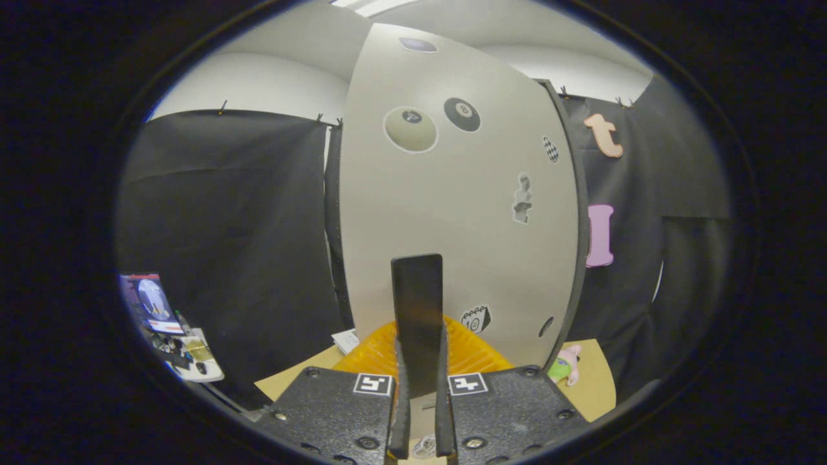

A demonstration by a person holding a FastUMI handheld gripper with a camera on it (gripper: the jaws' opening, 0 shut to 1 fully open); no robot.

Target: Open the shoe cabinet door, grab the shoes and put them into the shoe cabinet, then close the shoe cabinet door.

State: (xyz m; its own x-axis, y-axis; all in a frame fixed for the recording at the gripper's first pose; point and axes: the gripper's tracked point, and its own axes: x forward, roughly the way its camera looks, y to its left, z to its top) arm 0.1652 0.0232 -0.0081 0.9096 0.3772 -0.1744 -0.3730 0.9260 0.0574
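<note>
- The gripper [420, 387] is seen from its own camera, with both fingers rising from the two dark mounting plates [336, 407], each of which carries a square marker.
- The fingers [402, 400] are drawn close together — only a narrow gap is left between them.
- A dark, flat, upright handle [417, 303] is clamped in that gap. Both fingers are pressed against its lower part, and its upper part stands clear above the fingertips.
- The handle is fixed to the shoe cabinet door [452, 206], a tall pale panel directly ahead of the fingers. Whether the door is fully closed or slightly ajar cannot be told.
- Several stickers are carried on the door: a large pale ball [411, 129] and a black ball [462, 114] near the top, a small bust figure [523, 197] at mid-height, and a further sticker [476, 318] just beside the handle.
- An orange ribbed item [381, 352] is located at the foot of the door, just behind the fingers. What it is cannot be determined.
- A tan board [597, 381] is laid on the floor beside the cabinet, and a small pink-and-green plush toy [565, 365] rests on it.
- A screen [147, 302] and a cluttered tray [194, 358] are located well apart from the cabinet, against the black cloth wall [226, 226].
</note>
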